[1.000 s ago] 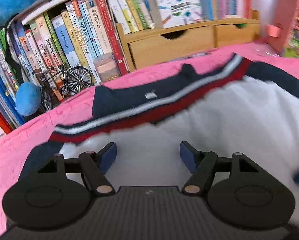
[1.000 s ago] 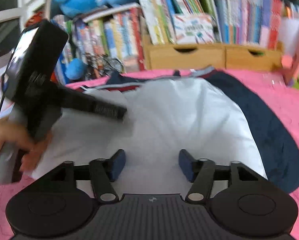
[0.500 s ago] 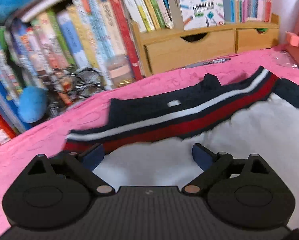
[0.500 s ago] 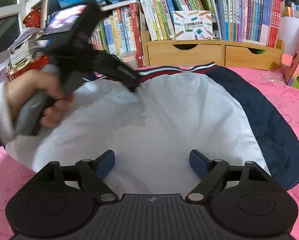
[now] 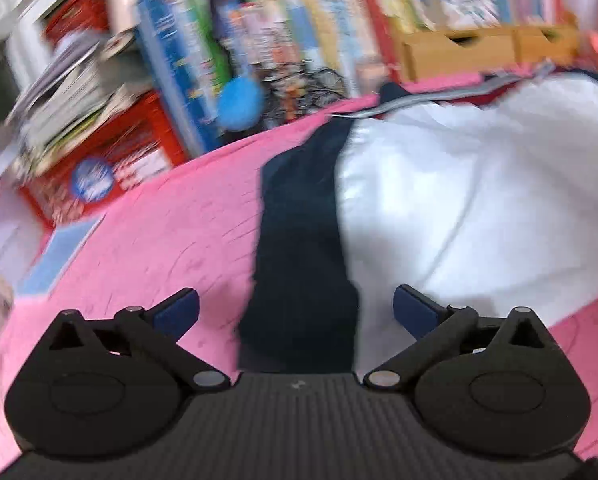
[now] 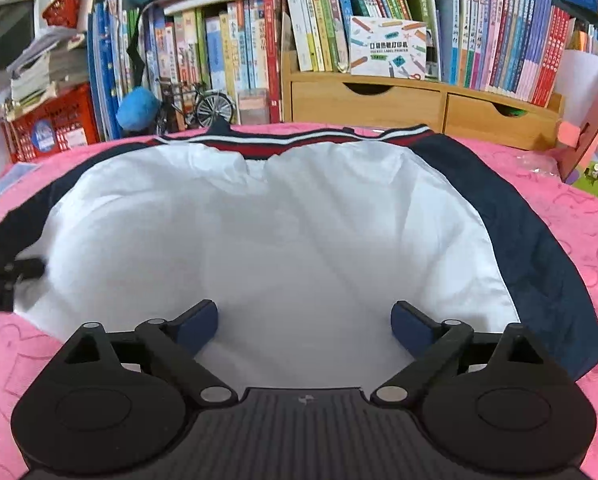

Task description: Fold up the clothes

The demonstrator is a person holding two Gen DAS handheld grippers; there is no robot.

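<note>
Lying flat mid-frame on the pink desk [image 6: 571,200], the white-and-navy garment [image 6: 283,240] fills both views; left gripper [image 5: 295,307] and right gripper [image 6: 305,322] fingers are spread, empty.

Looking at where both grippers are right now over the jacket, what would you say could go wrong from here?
Two risks stand out. The left gripper is open over the navy sleeve where it meets the white lining, and that view is motion-blurred, so a close now might pinch only one layer or miss the edge. The right gripper hangs open over smooth lining with no edge between its fingers; closing there might bunch the fabric on the pink cloth rather than fold it.
</note>
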